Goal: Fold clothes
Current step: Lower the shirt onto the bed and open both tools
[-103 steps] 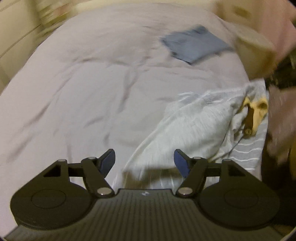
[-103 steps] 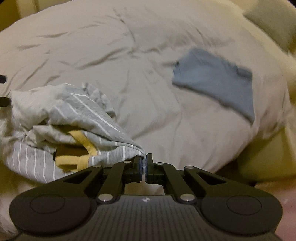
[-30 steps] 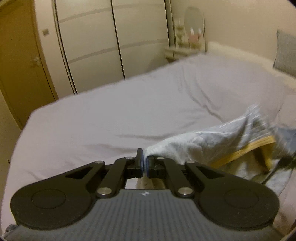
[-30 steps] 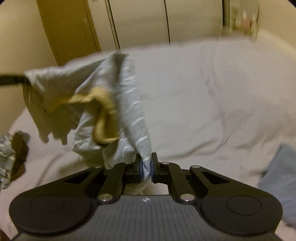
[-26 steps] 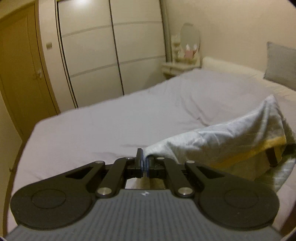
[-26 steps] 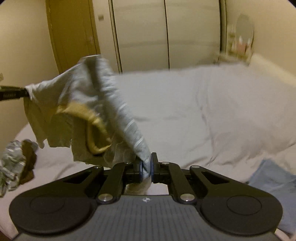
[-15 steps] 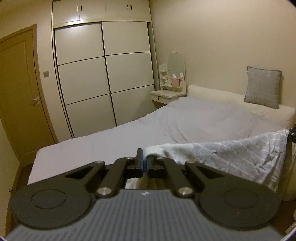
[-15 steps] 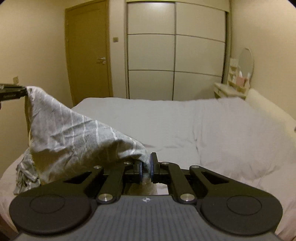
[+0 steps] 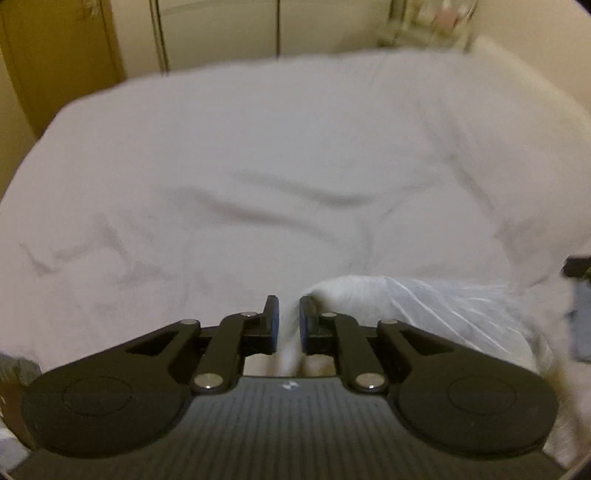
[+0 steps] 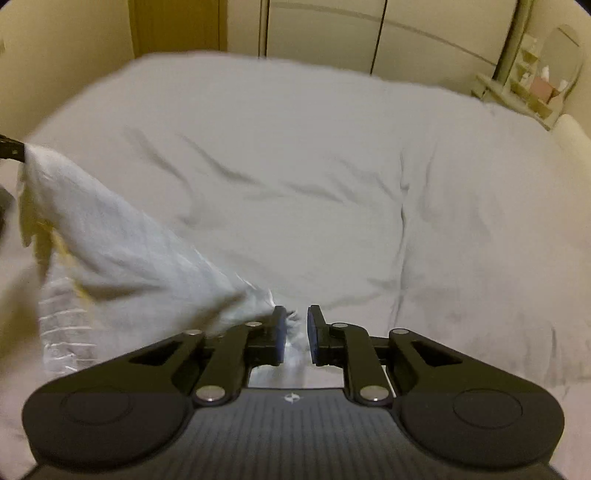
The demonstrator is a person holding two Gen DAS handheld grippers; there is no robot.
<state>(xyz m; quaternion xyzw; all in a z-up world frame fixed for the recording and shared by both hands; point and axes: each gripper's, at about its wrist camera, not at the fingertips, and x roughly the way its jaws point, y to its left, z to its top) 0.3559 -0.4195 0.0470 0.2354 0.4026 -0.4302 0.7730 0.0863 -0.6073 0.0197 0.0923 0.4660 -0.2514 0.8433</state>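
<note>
A grey shirt with thin white stripes and a yellow trim stretches between my two grippers, low over the bed. In the left wrist view, my left gripper stands slightly open, and a corner of the shirt still lies in the gap between its blue pads. In the right wrist view, my right gripper is also slightly open, with the shirt's other corner between its pads. The shirt runs left from there to the left gripper's tip at the frame edge. The picture is blurred by motion.
The bed's pale wrinkled cover fills both views. A folded blue garment shows at the right edge. Behind the bed stand a wardrobe, a wooden door and a small dresser with a mirror.
Both grippers have tipped down from the raised, spread-out hold to just above the bed. Their jaws, tight on the shirt half a second ago, now stand slightly apart.
</note>
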